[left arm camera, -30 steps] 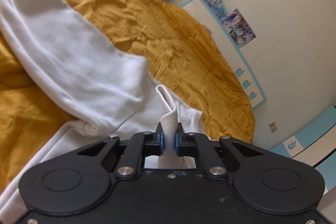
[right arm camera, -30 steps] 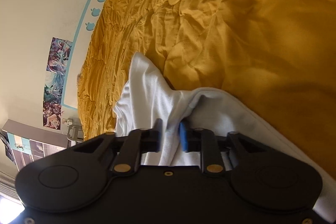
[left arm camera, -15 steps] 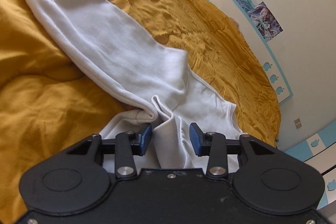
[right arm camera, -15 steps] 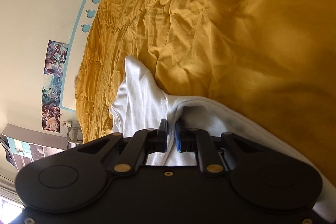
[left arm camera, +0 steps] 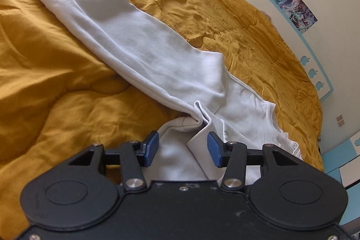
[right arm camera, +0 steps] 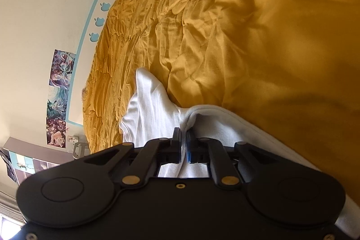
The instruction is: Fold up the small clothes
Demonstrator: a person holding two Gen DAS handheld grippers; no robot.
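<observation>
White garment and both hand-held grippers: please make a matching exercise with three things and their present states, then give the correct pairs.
Things:
1. left hand-held gripper
2. right hand-held gripper
3. white garment

States:
A. lies stretched across the mustard bedspread
B. shut on a fold of cloth
C. jaws apart after just opening, cloth between them, not pinched

Pairs: 1-C, 2-B, 3-A

No readable text, labels, brands or numbers anywhere.

Only signs: three blue apple shapes (right arm camera: 99, 20) in a row on the white, blue-framed wall panel (left arm camera: 292, 21) beside the bed's far edge; picture posters (right arm camera: 59, 91) on the same wall, too small and blurred for any lettering.
</observation>
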